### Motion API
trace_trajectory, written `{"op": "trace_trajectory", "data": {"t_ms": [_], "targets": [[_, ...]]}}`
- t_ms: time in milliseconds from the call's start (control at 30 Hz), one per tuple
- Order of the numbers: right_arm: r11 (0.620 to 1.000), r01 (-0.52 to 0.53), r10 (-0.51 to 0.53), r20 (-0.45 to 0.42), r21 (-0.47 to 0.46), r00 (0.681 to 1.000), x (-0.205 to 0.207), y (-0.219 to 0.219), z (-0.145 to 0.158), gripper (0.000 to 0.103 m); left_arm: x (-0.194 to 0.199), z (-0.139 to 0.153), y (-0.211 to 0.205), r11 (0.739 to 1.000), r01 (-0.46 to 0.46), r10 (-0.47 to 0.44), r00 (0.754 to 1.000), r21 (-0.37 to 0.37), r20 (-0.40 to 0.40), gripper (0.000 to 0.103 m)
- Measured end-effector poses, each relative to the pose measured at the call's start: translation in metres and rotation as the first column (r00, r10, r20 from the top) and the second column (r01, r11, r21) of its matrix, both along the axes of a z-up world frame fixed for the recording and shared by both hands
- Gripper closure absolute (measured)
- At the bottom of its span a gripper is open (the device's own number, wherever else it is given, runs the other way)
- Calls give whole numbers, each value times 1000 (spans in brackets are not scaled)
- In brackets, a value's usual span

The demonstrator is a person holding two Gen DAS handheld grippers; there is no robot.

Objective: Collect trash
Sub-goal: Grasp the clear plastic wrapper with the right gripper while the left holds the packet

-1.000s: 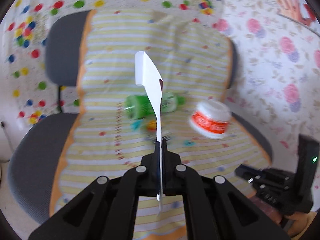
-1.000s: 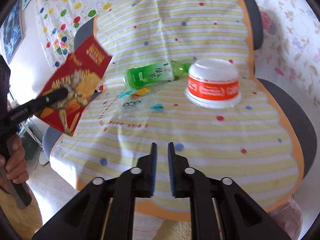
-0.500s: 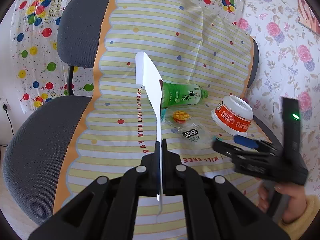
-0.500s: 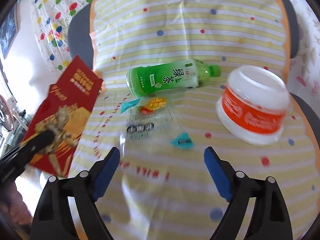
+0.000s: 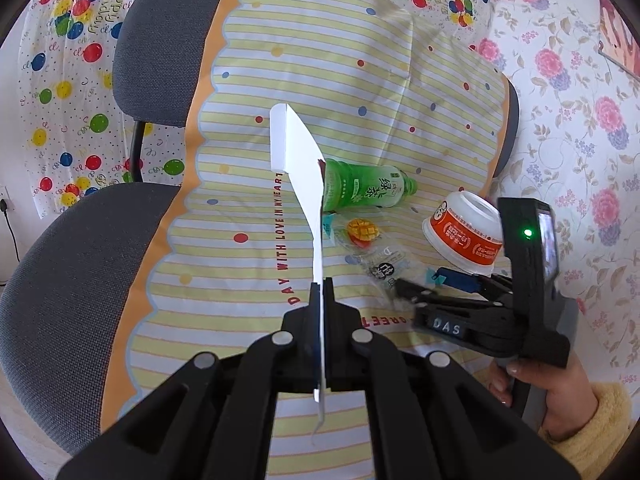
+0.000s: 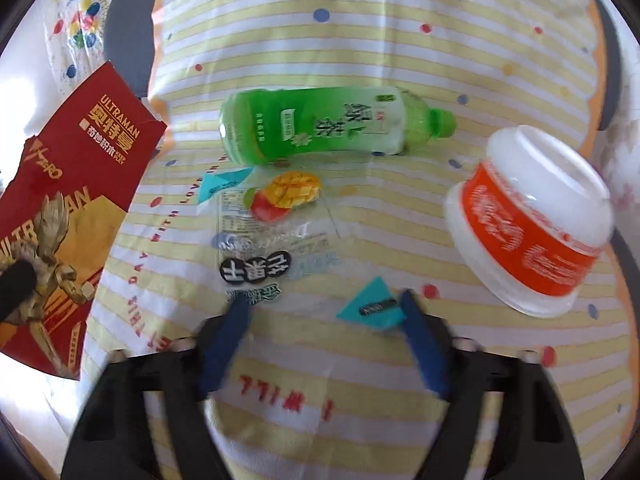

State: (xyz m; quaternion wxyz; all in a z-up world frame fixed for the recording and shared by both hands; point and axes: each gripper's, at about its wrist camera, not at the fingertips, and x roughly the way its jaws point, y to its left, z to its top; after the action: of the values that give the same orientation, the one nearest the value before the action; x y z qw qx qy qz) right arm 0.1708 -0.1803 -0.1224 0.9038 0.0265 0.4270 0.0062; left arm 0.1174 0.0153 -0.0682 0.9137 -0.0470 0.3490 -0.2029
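My left gripper (image 5: 320, 292) is shut on a flat red cardboard box piece (image 5: 298, 160), seen edge-on and white from behind; its red printed face (image 6: 68, 200) shows in the right wrist view. My right gripper (image 6: 324, 304) is open, low over the striped cloth, its fingers either side of the near edge of a clear plastic wrapper (image 6: 272, 232) with a mango picture. It also shows in the left wrist view (image 5: 416, 284). A green tea bottle (image 6: 320, 124) lies on its side behind the wrapper. An upturned white and orange bowl (image 6: 532, 216) sits to the right.
The trash lies on a yellow striped cloth (image 5: 248, 264) draped over two grey office chairs (image 5: 60, 280). A balloon-print sheet (image 5: 60, 80) hangs behind on the left, and floral wallpaper (image 5: 580, 120) is on the right.
My right gripper opened wide and moved forward and down to the clear wrapper. My left gripper, still holding the cardboard, shifted a little; the view of the chairs changed.
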Motion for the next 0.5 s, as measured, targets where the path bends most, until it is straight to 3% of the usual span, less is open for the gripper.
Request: {"op": "trace_trajectory", "data": {"t_ms": [33,100,133,233,500], "targets": [[1000,0,0,10,24,1000,-3,-3,1,61,0,0,-1,1000,2,-2,1000,0,-2,103],[995,-13,10,33,99,999,-8,-9,4,89,-1,-1,-2,1000,8,-8,1000,-2,-9,103],[983,-34,27,41,182,999,-11,-14,6,95,-3,-2,-3,1000,14,-14,1000,-5,-15,103],[953,-58,33,88,299,996,-19,-20,12,100,-7,-1,-5,1000,21,-21,1000,-4,-20,103],[963,-63,2,225,262,974,-59,-23,56,102,-23,11,-9,1000,23,-23,1000,7,-1,103]]}}
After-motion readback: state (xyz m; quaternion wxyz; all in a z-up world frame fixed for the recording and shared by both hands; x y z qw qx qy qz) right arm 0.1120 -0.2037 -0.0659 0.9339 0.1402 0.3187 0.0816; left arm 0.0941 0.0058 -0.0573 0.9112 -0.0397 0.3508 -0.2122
